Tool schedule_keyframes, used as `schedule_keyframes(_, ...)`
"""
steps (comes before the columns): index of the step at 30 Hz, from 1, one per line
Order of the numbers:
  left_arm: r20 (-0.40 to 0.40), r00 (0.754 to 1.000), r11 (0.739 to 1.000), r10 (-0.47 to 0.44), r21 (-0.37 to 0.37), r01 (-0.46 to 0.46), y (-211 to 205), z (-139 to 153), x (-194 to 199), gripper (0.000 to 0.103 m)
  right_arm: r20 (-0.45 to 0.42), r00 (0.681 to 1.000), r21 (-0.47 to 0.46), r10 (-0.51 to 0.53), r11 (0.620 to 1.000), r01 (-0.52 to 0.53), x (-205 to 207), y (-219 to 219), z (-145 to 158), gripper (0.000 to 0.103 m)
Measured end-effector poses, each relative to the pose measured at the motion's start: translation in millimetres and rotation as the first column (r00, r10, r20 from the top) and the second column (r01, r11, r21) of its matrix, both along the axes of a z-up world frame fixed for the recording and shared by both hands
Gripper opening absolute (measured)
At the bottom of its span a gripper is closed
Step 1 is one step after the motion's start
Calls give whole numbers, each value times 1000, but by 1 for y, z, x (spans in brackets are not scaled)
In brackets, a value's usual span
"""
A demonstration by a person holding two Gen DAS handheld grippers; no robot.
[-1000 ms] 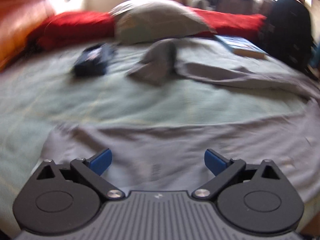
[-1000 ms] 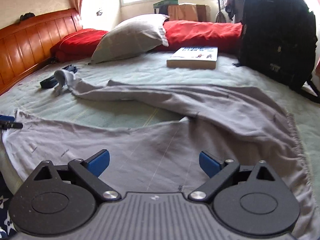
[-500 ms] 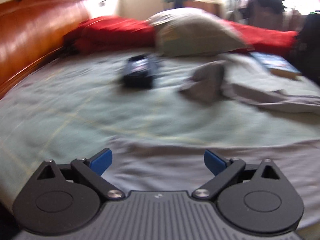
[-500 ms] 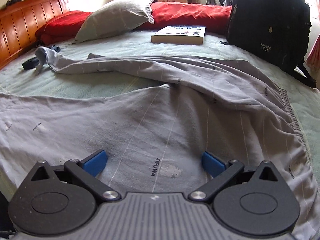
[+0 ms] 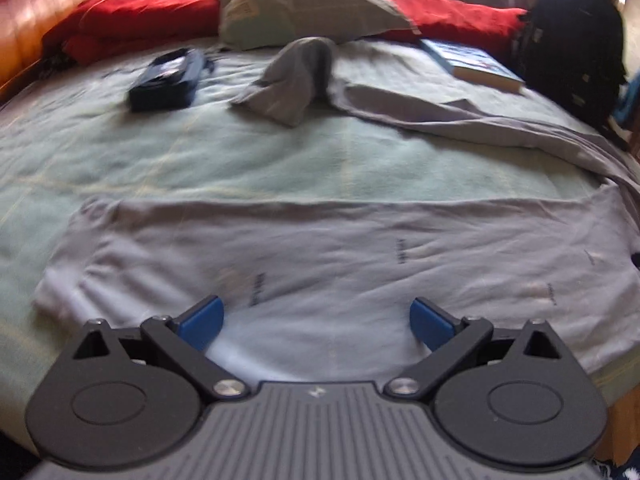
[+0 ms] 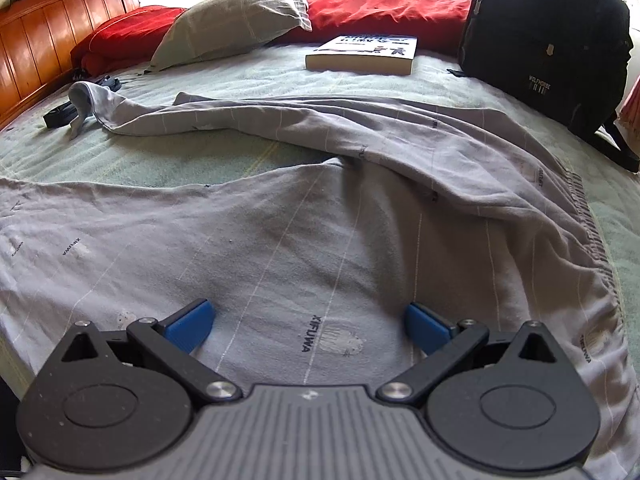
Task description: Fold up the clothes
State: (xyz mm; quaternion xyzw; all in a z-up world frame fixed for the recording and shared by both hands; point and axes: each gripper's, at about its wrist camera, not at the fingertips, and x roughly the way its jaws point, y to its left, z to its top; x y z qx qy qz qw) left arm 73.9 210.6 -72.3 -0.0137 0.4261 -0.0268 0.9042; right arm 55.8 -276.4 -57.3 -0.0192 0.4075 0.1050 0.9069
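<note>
Both grippers hang low over the near edge of the bed, and this looks like the approach before a first grasp — nothing is pinched yet. The left gripper (image 5: 316, 320) has its blue fingers (image 5: 200, 320) spread wide over the near leg of the grey trousers (image 5: 360, 256), holding nothing; the view is blurred, so whether the tips brush the cloth is hard to say. The right gripper (image 6: 307, 326) is likewise wide apart and empty, above the printed seat of the trousers (image 6: 320, 240). The next move probably calls for dropping onto the fabric and closing on an edge. Farther off, the other leg trails across the green bedsheet (image 6: 224, 160) toward a dark pouch (image 5: 166, 80), a book (image 6: 364, 54), a backpack (image 6: 544, 44) and the grey pillow (image 6: 236, 20).
</note>
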Motion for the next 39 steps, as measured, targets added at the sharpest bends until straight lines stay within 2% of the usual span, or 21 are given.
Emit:
schedule_keyframes(8,-13,997,996,82,41,-82,12,8,-4,99,-4,1000,-5,-4,1000,4,1,1,0,103)
schedule_keyframes(12,24,998,997,62,49,-63,-1,21,-7,99,-5,1000,-9,-9,1000,9,2,2,0,103)
schedule_keyframes(18,103,994,999,-23,39,19,-46,52,-2,99,10,1000,-11,-11,1000,11,0,3,-2,103)
schedule_keyframes(23,197,977,996,-88,15,86,-107,70,17,100,40,999,-3,1,1000,-1,-5,1,-1,103)
schedule_keyframes(25,207,971,993,-116,-10,121,-133,68,23,100,30,1000,6,8,1000,-8,-4,-3,3,103)
schedule_keyframes(28,202,964,984,-172,1,176,-170,53,25,100,32,999,5,-4,1000,4,-7,-11,15,103)
schedule_keyframes(31,171,962,977,-214,55,207,-196,32,21,100,79,997,11,-5,1000,4,-11,-25,33,103)
schedule_keyframes(34,101,970,970,-221,124,208,-209,7,20,100,118,992,16,-33,999,31,-2,-43,51,103)
schedule_keyframes(37,79,976,975,-202,106,194,-208,-4,17,101,132,990,-4,-49,999,50,21,-60,64,103)
schedule_keyframes(39,78,977,977,-198,98,190,-206,0,18,101,135,989,-6,-58,998,59,41,-71,68,103)
